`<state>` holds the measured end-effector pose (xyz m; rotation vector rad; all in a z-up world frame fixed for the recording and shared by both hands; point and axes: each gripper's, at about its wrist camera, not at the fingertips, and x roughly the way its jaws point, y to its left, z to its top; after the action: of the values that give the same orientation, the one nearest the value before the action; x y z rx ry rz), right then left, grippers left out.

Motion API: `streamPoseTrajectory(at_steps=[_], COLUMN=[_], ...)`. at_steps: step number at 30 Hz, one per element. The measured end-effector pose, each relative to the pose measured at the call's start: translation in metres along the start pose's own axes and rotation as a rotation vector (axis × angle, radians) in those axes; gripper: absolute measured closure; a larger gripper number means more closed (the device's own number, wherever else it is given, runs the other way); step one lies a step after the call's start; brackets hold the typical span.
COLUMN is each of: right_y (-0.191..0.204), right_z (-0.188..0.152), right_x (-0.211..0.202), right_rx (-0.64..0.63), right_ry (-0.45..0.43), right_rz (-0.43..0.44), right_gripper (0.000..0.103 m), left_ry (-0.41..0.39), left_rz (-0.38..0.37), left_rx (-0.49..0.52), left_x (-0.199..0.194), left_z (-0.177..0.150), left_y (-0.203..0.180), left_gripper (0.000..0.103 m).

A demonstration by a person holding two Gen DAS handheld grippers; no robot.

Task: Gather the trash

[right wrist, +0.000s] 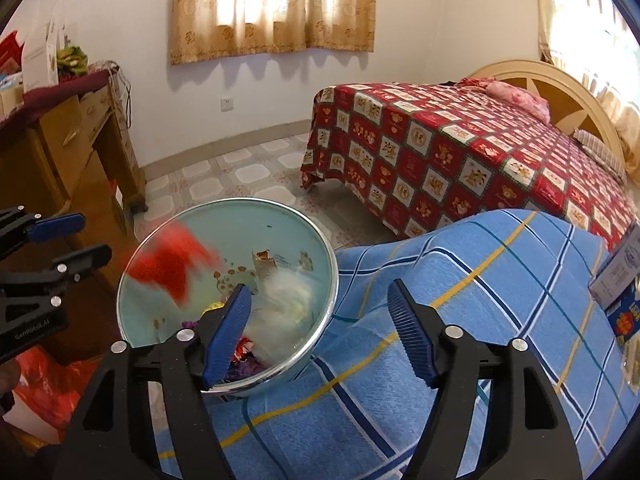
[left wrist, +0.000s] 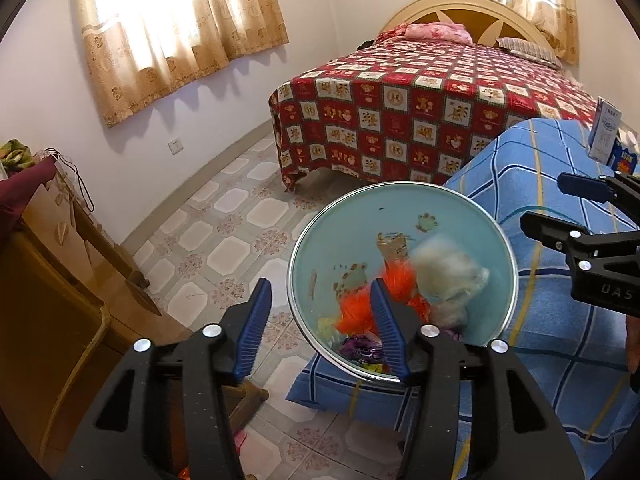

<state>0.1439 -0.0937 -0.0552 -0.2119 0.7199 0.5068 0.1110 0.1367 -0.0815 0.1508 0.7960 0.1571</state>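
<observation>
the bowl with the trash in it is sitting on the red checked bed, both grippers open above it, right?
Not quite. The bowl sits on the edge of the blue plaid cloth, not the red bed, which stands further back, as the right wrist view shows. The left gripper and right gripper are open.

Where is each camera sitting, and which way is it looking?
Left wrist view: sits on the left gripper, looking forward and down at the bin with orange trash; its own open blue fingers show, and the right gripper at the right edge.
Right wrist view: sits on the right gripper, looking down over the blue checked cloth; its open fingers show, and the left gripper at the left edge.
Both share the bin, the red bed and the curtains.
</observation>
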Motion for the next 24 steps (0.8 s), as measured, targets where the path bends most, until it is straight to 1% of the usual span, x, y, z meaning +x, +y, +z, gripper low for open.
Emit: streamPoseTrajectory(at_steps=[1, 2, 4, 6, 9, 10, 11, 16, 20, 24], right_y=[-0.001, -0.002, -0.004, -0.008, -0.011, -0.012, -0.013, -0.018, -0.028, -0.034], right_z=[-0.002, -0.003, -0.008, -0.014, -0.025, -0.027, -0.029, -0.033, -0.034, -0.034], right_x=[-0.005, -0.009, -0.02, -0.035, -0.074, -0.078, -0.091, -0.12, -0.134, -0.142], right_rx=[0.007, 0.011, 0.026, 0.043, 0.081, 0.083, 0.091, 0.102, 0.111, 0.127], right_ry=[-0.005, -0.01, -0.025, -0.055, -0.145, -0.155, -0.185, -0.248, -0.273, -0.281], right_rz=[-0.003, -0.007, -0.029, -0.065, -0.145, -0.152, -0.172, -0.199, -0.22, -0.233], right_gripper=[0.028, 0.028, 0.027, 0.025, 0.022, 0.022, 0.021, 0.019, 0.019, 0.019], left_ry=[-0.005, -0.019, -0.036, -0.066, -0.119, -0.13, -0.148, -0.206, -0.232, -0.24], left_rz=[0.0, 0.003, 0.004, 0.002, 0.004, 0.007, 0.012, 0.005, 0.006, 0.005], left_rx=[-0.003, -0.009, -0.017, -0.038, -0.063, -0.066, -0.069, -0.078, -0.08, -0.079], left_x=[-0.002, -0.006, -0.012, -0.023, -0.041, -0.045, -0.051, -0.075, -0.086, -0.089], left_z=[0.0, 0.001, 0.002, 0.005, 0.01, 0.01, 0.012, 0.018, 0.019, 0.021], left_y=[0.0, 0.0, 0.001, 0.004, 0.008, 0.008, 0.009, 0.009, 0.007, 0.006], left_gripper=[0.041, 0.036, 0.029, 0.026, 0.019, 0.017, 0.017, 0.016, 0.012, 0.011])
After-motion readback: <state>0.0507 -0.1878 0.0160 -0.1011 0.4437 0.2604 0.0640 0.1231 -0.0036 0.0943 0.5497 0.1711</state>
